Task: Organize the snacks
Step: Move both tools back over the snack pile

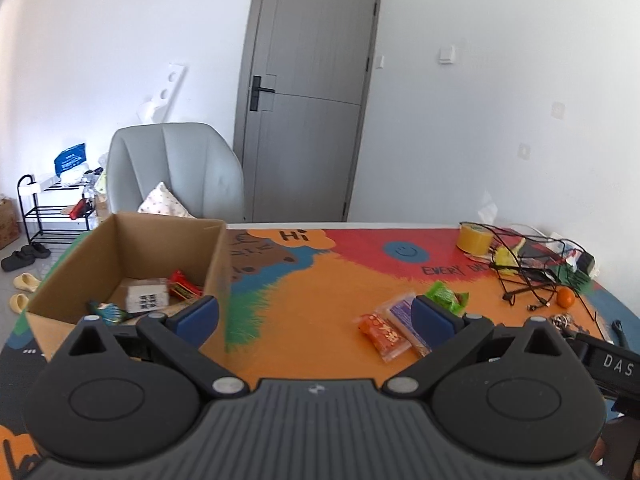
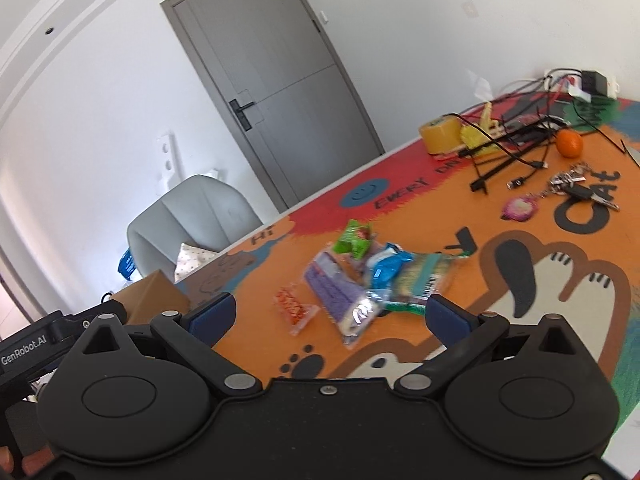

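An open cardboard box [image 1: 100,264] stands at the table's left and holds a white packet [image 1: 146,294], a red packet [image 1: 182,285] and a dark patterned packet [image 1: 108,312]. Loose snacks lie mid-table: an orange packet [image 1: 382,334], a purple packet [image 1: 402,312] and a green packet [image 1: 444,296]. The right wrist view shows the same pile: orange packet [image 2: 294,306], purple packet [image 2: 332,286], green packet [image 2: 354,238], blue packet [image 2: 386,266] and a pale barcode packet [image 2: 426,278]. My left gripper [image 1: 314,314] is open and empty between box and pile. My right gripper [image 2: 330,314] is open and empty, just in front of the pile.
At the table's far right lie a yellow tape roll [image 1: 474,238], tangled black cables [image 1: 528,276], an orange fruit [image 1: 566,298] and keys [image 2: 576,188]. A grey armchair [image 1: 176,168] and a shoe rack [image 1: 52,208] stand behind the table. The colourful mat [image 1: 320,264] covers the tabletop.
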Motion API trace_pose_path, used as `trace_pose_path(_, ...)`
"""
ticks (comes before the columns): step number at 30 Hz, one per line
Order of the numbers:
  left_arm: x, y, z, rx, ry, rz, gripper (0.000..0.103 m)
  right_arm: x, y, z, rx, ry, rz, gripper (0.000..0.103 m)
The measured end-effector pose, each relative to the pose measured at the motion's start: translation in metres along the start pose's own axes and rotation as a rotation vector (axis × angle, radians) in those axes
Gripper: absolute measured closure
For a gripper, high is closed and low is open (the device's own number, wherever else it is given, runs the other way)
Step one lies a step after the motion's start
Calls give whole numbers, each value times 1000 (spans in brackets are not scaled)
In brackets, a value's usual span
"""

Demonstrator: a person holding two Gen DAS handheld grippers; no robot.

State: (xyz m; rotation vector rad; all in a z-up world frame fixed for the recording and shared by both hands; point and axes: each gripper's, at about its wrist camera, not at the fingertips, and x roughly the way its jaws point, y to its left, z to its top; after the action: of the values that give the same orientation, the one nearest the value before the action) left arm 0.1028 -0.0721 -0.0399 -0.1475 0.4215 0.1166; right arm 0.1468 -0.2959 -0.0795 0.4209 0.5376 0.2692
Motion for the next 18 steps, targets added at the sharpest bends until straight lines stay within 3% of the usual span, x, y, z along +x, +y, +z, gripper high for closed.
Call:
trace_pose_path(4, 14, -11, -6, 18, 24, -25, 2, 6, -13, -4, 29, -6, -23, 2)
trace_pose_path(15, 61, -24, -22, 7, 97, -54, 4, 34, -44, -10, 77, 3, -51, 29)
trace_pose_path(18, 74, -26, -23, 6, 113, -50, 5, 45, -53, -5, 116, 10, -64, 31)
